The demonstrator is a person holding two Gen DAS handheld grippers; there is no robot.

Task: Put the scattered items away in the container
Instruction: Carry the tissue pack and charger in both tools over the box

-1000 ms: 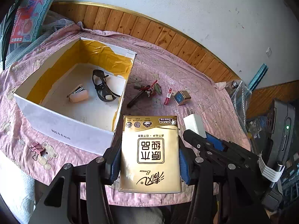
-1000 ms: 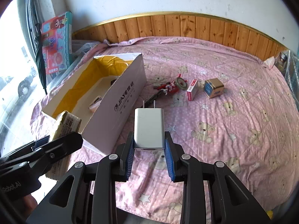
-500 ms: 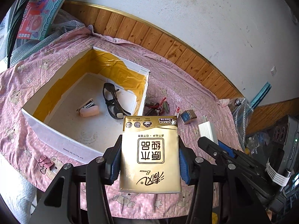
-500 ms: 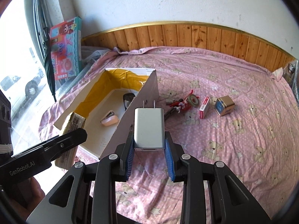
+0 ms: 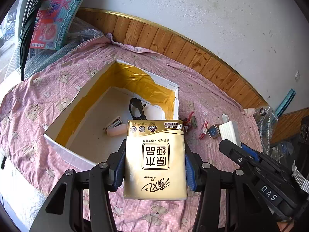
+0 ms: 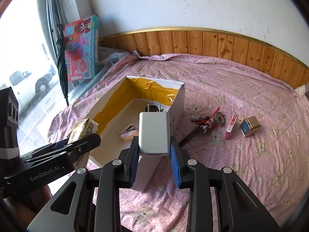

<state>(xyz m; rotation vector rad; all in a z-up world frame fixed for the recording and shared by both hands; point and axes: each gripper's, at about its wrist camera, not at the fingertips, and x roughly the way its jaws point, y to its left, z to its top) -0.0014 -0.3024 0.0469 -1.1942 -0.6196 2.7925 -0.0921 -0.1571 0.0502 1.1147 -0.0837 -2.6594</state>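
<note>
Fingers [image 5: 190, 166] of both grippers, pinching the tissue pack [image 5: 155, 160] and charger [image 6: 154, 133], had advanced over the box [image 5: 77, 104], ready for release.

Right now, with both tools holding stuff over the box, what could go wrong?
1. The gold tissue pack is wide. Dropped flat from the left tool, it might land on the black glasses or the pink stapler inside the white cardboard box.
2. The white plug charger in the right tool is above the box's side wall, so it could bounce outside.
</note>
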